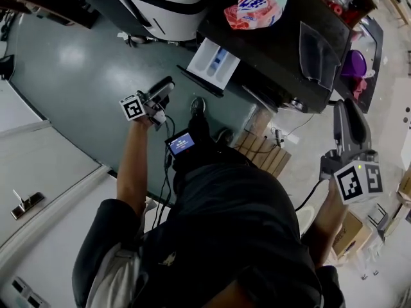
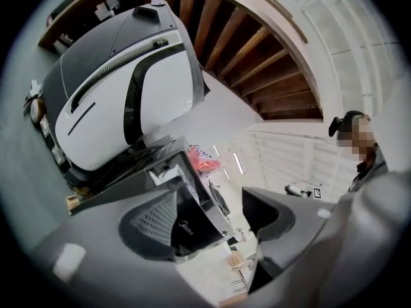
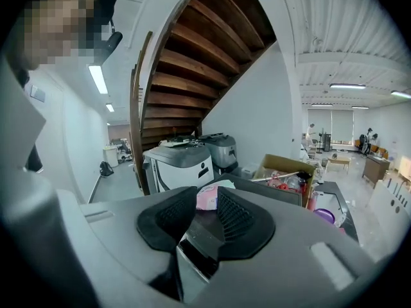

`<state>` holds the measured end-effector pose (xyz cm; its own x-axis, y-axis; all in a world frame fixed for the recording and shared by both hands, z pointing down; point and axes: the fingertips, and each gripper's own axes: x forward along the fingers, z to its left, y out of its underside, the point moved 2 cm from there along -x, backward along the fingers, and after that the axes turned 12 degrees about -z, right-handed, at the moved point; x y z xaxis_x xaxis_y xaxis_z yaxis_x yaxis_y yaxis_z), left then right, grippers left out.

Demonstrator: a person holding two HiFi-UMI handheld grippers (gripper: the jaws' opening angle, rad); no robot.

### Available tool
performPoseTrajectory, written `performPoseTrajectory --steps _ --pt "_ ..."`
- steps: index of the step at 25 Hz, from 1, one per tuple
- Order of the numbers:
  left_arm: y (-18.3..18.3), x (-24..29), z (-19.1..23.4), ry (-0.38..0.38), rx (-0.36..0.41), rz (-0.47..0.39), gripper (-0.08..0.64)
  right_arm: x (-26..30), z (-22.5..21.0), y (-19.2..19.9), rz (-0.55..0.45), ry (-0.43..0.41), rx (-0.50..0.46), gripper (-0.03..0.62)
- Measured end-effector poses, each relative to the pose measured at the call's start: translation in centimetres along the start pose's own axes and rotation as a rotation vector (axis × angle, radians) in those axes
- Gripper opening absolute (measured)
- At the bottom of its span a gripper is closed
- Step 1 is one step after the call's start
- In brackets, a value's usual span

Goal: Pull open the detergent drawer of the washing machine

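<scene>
The dark washing machine [image 1: 270, 50] stands at the top of the head view. Its white detergent drawer [image 1: 213, 63] sticks out of the front, pulled open. My left gripper [image 1: 166, 90] hangs below and left of the drawer, apart from it, pointing level. In the left gripper view its fingers [image 2: 154, 220] stand wide apart with nothing between them, and beyond them are the washing machine [image 2: 192, 220] and drawer [image 2: 168, 167]. My right gripper [image 1: 347, 117] is off to the right, away from the machine. Its pads [image 3: 241, 220] leave a narrow empty gap.
A pink bag [image 1: 255, 6] lies on the washer's top. A large white and grey appliance [image 1: 160, 5] stands to its left. A wooden pallet [image 1: 263, 149] lies by the washer's base and a purple bowl [image 1: 355, 63] to its right. A wooden staircase [image 2: 257, 63] rises behind.
</scene>
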<state>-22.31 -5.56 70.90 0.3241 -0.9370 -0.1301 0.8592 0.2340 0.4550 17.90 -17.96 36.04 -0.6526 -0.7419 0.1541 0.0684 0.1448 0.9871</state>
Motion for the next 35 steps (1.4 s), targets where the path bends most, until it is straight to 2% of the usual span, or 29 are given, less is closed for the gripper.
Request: performPoseTrajectory --steps 5,11,16,26,35 --pt "-4.9 0.9 -4.8 0.024 0.154 -0.024 0.371 0.1 -0.2 -1.3 -0.077 -0.036 0.012 0.081" --pt "-9.8 3.6 -11.0 0.101 0.275 -0.066 0.37 0.7 -0.6 -2.5 -0.129 -0.046 0.041 0.081" --pt "-10.8 5.4 -15.6 0.128 0.347 -0.02 0.368 0.1 -1.8 -3.0 -0.156 -0.037 0.045 0.081" --pt "-11.5 10.0 -23.3 0.173 0.652 0.084 0.365 0.9 -2.8 -4.0 -0.201 -0.052 0.036 0.081" --pt "-12.5 11.8 -30.0 0.172 0.887 0.041 0.357 1.3 -2.3 -5.4 -0.231 -0.083 0.013 0.081"
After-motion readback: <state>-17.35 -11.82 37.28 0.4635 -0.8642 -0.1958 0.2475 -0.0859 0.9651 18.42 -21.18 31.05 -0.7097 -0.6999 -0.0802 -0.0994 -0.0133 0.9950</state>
